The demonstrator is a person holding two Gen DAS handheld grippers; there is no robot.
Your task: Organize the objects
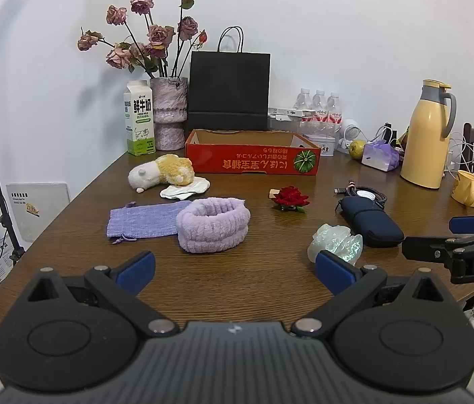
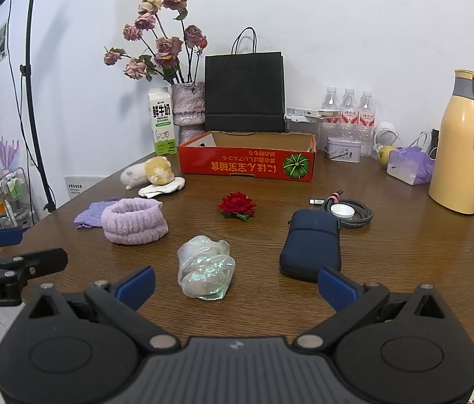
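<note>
Left tongs (image 1: 235,271) spread wide above the near edge of the desk (image 1: 254,289), pinching nothing. Right tongs (image 2: 236,286) likewise spread wide and empty, hovering just beside the left pair.

Counted from left to right across the desk: one flat lilac drawstring pouch (image 1: 142,219); one plush toy (image 1: 161,175), cream and yellow, lying on a white cloth (image 1: 184,190); one lilac fluffy headband (image 1: 212,224), touching the pouch's right end and lying ahead of the left tongs, between their fingers' lines; one red rose head (image 1: 290,198) farther back; one crumpled iridescent wrap (image 2: 205,269), lying just ahead of the right tongs between the two blue pads (image 2: 136,286); one navy zip case (image 2: 312,244) to its right, near the right pad; one coiled cable (image 2: 354,210) with a white cap behind the case.

Beyond these: one open red cardboard box (image 2: 247,165), empty as far as could be seen, standing well apart from both tongs. Behind it, one milk carton (image 1: 140,119), one vase of dried roses (image 1: 169,114), one black paper bag (image 1: 230,91), three water bottles (image 2: 348,107), one yellow thermos jug (image 2: 462,141).
</note>
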